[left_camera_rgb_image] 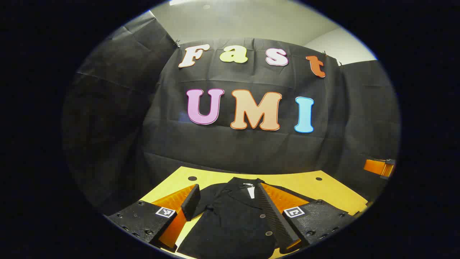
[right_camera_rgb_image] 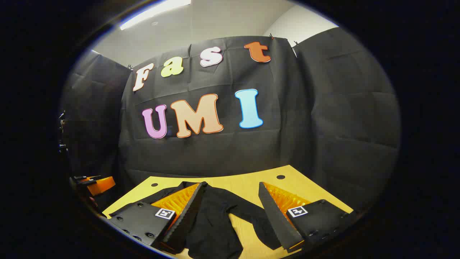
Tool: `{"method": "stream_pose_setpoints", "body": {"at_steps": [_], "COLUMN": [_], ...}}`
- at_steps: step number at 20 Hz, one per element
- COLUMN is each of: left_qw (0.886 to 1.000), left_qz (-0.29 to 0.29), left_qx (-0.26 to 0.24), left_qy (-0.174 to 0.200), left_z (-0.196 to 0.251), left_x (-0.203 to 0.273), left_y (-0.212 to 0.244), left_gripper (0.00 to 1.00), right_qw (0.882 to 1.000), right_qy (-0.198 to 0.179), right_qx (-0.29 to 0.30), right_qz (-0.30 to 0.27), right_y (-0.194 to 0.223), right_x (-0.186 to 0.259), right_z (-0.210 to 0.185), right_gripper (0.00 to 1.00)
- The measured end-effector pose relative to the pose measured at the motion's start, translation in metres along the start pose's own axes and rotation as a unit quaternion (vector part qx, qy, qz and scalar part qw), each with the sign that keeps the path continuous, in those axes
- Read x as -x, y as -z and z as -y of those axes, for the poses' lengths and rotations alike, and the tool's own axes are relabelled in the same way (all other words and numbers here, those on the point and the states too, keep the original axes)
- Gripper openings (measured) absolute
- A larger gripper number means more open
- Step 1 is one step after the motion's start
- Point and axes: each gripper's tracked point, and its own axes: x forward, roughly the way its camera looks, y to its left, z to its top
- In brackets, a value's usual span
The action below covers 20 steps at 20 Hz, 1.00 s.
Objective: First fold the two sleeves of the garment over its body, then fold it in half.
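A black buttoned garment [left_camera_rgb_image: 230, 223] lies flat on the yellow table [left_camera_rgb_image: 305, 187], its collar with a white tag toward the far wall. My left gripper [left_camera_rgb_image: 227, 189] hovers low over the garment's body, open, with the cloth spread between its fingers. In the right gripper view the garment's edge [right_camera_rgb_image: 212, 219] and one sleeve [right_camera_rgb_image: 251, 216] trail down the table. My right gripper [right_camera_rgb_image: 233, 185] is open above them, holding nothing. The right gripper [left_camera_rgb_image: 381, 167] also peeks in at the far right of the left gripper view. The left gripper [right_camera_rgb_image: 97, 183] is at the left edge of the right gripper view.
The booth's black cloth wall [left_camera_rgb_image: 230, 151] rises just behind the table's far edge. Small round holes [left_camera_rgb_image: 318, 178] mark the tabletop near its back corners. Bare yellow table [right_camera_rgb_image: 161, 181] surrounds the garment on both sides.
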Motion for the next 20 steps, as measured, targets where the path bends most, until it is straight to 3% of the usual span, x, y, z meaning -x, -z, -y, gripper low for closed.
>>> {"method": "stream_pose_setpoints", "body": {"at_steps": [20], "left_qw": [1.000], "left_qz": [-0.005], "left_qx": [0.017], "left_qy": [0.004], "left_z": [0.007], "left_x": [-0.001], "left_y": [0.005], "left_gripper": [0.93], "right_qw": [0.999], "right_qy": [0.032], "right_qx": [-0.011], "right_qz": [-0.001], "right_y": [0.010], "right_x": [0.010], "right_z": [0.020], "right_gripper": [0.97]}}
